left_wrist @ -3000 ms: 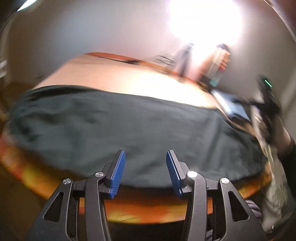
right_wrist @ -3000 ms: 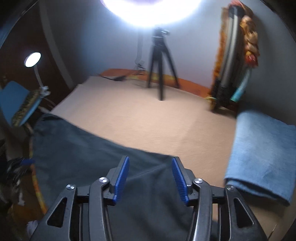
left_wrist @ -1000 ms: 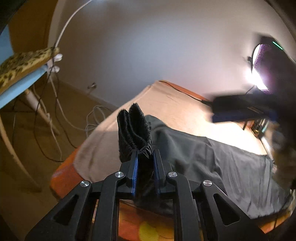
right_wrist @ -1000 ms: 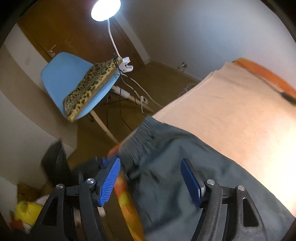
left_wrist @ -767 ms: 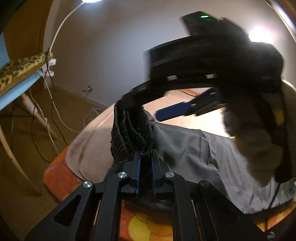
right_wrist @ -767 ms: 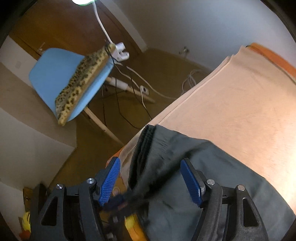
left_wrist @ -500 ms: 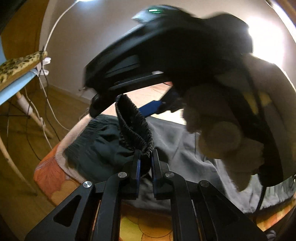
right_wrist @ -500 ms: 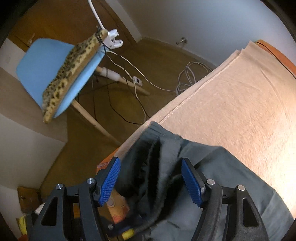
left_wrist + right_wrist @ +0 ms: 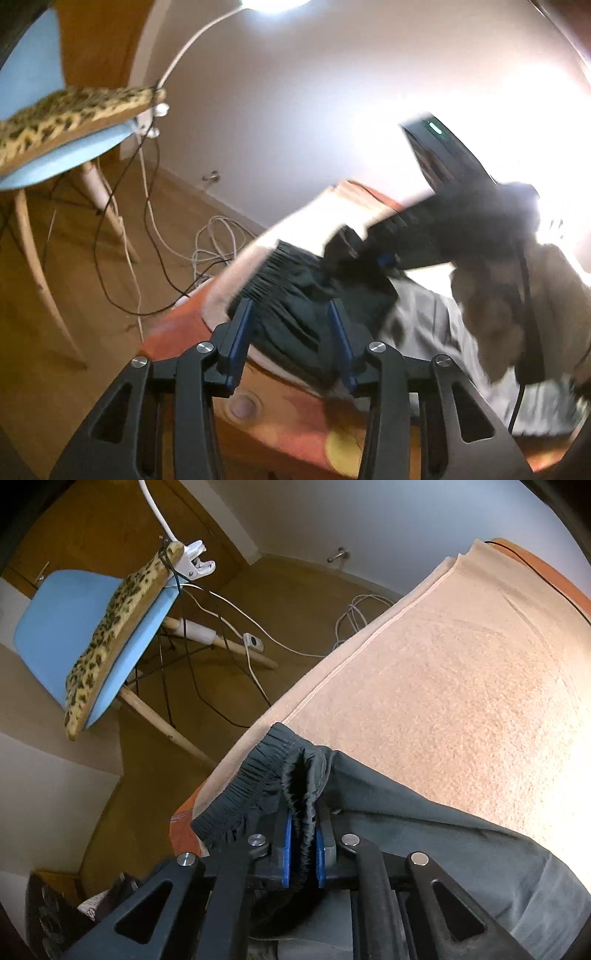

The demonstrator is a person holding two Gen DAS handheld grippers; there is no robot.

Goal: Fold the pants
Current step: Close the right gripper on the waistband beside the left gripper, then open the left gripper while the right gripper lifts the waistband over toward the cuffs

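My right tool (image 9: 303, 843) is clenched on the gathered waistband of the dark grey fabric pants (image 9: 424, 834) lying on the peach towel-covered bed (image 9: 461, 664). My left tool (image 9: 291, 332) is released, needing a second waistband hold, I judge.

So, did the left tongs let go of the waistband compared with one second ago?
Yes. The left tongs are now open, the pants waistband lying loose between them on the beige blanket. The right tongs now pinch it.
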